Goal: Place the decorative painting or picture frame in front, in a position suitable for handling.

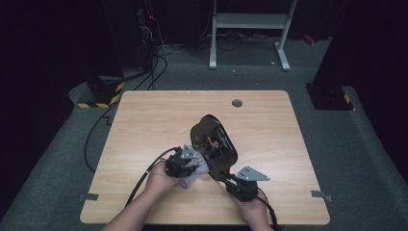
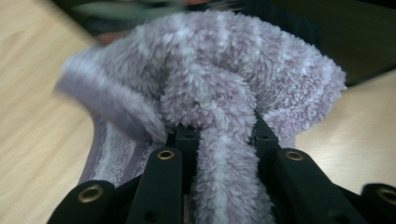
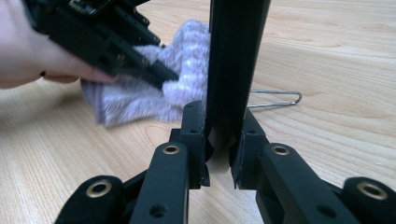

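Left tongs (image 2: 223, 135) around fluffy lilac cloth (image 2: 205, 79)

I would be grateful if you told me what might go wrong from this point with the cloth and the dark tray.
1. The left tool pinches just a bunched fold of the fluffy lilac striped cloth; it may slip out.
2. The right tool grips the tilted glossy black plastic tray by a narrow end; wiping pressure might twist it loose.
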Demonstrator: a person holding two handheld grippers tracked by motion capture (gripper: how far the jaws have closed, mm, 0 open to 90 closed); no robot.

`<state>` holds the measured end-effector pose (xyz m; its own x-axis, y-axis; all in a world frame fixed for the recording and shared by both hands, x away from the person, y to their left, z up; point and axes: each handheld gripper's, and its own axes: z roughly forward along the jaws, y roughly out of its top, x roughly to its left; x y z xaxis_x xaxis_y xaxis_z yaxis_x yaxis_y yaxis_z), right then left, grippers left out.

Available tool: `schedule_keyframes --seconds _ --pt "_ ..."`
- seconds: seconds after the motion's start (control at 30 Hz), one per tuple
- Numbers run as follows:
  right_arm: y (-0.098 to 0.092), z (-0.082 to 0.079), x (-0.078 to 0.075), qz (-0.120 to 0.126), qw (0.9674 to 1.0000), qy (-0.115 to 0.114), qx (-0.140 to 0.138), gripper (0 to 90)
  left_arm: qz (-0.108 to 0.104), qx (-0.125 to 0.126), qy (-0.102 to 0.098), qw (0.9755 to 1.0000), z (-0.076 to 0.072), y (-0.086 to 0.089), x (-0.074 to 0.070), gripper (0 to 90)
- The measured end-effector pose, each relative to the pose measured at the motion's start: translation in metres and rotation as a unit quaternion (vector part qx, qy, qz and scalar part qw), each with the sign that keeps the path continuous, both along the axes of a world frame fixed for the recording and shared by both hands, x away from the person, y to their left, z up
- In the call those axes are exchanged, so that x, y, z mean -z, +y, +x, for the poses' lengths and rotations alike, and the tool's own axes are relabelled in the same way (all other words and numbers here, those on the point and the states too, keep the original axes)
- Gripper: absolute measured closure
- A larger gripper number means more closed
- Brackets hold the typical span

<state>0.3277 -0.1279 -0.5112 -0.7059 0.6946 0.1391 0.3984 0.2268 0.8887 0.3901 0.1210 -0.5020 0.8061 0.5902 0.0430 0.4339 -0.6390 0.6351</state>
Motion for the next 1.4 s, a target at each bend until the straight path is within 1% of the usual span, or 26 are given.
schedule_keyframes --seconds 0.07,0.17,0.23,0.3,0.33,0.37,0.4,0.43,0.5,0.53,0.57,0.6,0.63,0.7,0.73,0.8,0.83,0.87,0.93,0.97,1.03,1.1,1.13,1.27,1.3,1.4 --pt "0.001 0.0 0.0 -0.003 1.0 -0.003 0.0 78.1 -0.004 0.025 0.002 0.9997 -0.009 -0.009 0.0 72.0" --pt "0.002 -0.001 0.0 -0.007 0.9999 -0.007 -0.001 78.2 -0.014 0.045 0.004 0.9989 -0.021 -0.017 0.001 71.9" --pt "0.002 -0.001 0.0 -0.008 0.9999 -0.008 -0.002 78.2 -0.021 0.05 0.006 0.9985 -0.026 -0.02 0.001 71.8" --pt "0.002 -0.001 0.0 -0.009 0.9999 -0.009 -0.002 78.2 -0.019 0.048 0.002 0.9987 -0.026 -0.02 0.001 71.8" --pt "0.002 -0.001 -0.001 -0.01 0.9999 -0.008 -0.002 78.2 -0.025 0.048 0.01 0.9985 -0.022 -0.017 0.001 71.7" --pt "0.002 -0.001 -0.001 -0.01 0.9999 -0.008 -0.002 78.2 -0.025 0.048 0.01 0.9985 -0.022 -0.017 0.001 71.7" --pt "0.001 -0.001 0.0 -0.009 0.9999 -0.007 -0.002 78.2 -0.027 0.044 0.014 0.9986 -0.02 -0.014 0.001 71.7" --pt "0.001 0.0 0.0 -0.009 0.9999 -0.007 -0.001 78.1 -0.023 0.038 0.011 0.999 -0.017 -0.011 0.0 71.7" --pt "0.0 0.0 0.0 -0.008 1.0 -0.004 -0.002 78.1 -0.014 0.016 0.002 0.9998 -0.008 -0.002 0.0 71.7" --pt "0.0 0.0 0.0 -0.008 1.0 -0.004 -0.002 78.2 -0.014 -0.013 -0.001 0.9998 0.003 0.01 -0.001 71.7" --pt "0.0 0.0 0.0 -0.009 1.0 -0.004 -0.003 78.1 -0.014 -0.013 -0.001 0.9998 0.003 0.01 -0.001 71.7" --pt "0.0 0.0 0.0 -0.009 0.9999 -0.004 -0.003 78.1 -0.014 -0.044 -0.005 0.9989 0.014 0.021 0.0 71.7" --pt "0.0 0.0 0.0 -0.009 0.9999 -0.005 -0.003 78.1 -0.017 -0.054 -0.006 0.9984 0.017 0.024 0.0 71.7" --pt "0.001 0.0 0.0 -0.009 0.9999 -0.005 -0.002 78.1 -0.019 -0.058 -0.002 0.9981 0.019 0.026 0.0 71.6" --pt "0.001 0.0 0.0 -0.008 1.0 -0.005 -0.002 78.1 -0.012 -0.055 -0.009 0.9984 0.016 0.023 0.0 71.6" --pt "0.0 0.0 0.0 -0.008 1.0 -0.004 -0.002 78.1 -0.009 -0.052 -0.011 0.9985 0.014 0.021 -0.001 71.7" --pt "0.0 0.0 0.0 -0.008 1.0 -0.005 -0.002 78.1 -0.013 -0.038 -0.002 0.9992 0.01 0.017 -0.001 71.6" --pt "0.0 0.0 0.001 -0.008 1.0 -0.005 -0.003 78.1 -0.013 -0.038 -0.002 0.9992 0.01 0.017 -0.001 71.7" --pt "0.0 0.0 0.001 -0.008 1.0 -0.005 -0.003 78.1 -0.019 -0.015 0.004 0.9997 0.001 0.009 0.0 71.7" --pt "0.0 0.0 0.001 -0.008 1.0 -0.005 -0.003 78.1 -0.019 -0.015 0.004 0.9997 0.001 0.009 0.0 71.7" --pt "0.0 0.0 0.001 -0.008 1.0 -0.005 -0.003 78.2 -0.023 0.001 0.007 0.9997 -0.008 0.0 0.0 71.7" --pt "0.0 0.0 0.001 -0.008 1.0 -0.005 -0.003 78.2 -0.023 0.023 0.007 0.9994 -0.017 -0.011 0.0 71.6" --pt "0.0 0.0 0.001 -0.007 1.0 -0.003 -0.002 78.2 -0.019 0.042 0.005 0.9989 -0.025 -0.019 0.0 71.6" --pt "0.0 0.0 0.001 -0.007 1.0 -0.003 -0.002 78.2 -0.02 0.047 0.001 0.9987 -0.028 -0.021 0.001 71.6" --pt "0.0 0.0 0.001 -0.007 1.0 -0.003 -0.002 78.2 -0.035 0.043 0.011 0.9984 -0.023 -0.017 0.002 71.6" --pt "0.0 0.0 0.001 -0.007 1.0 -0.003 -0.002 78.1 -0.039 0.032 0.012 0.9986 -0.017 -0.011 0.002 71.6"
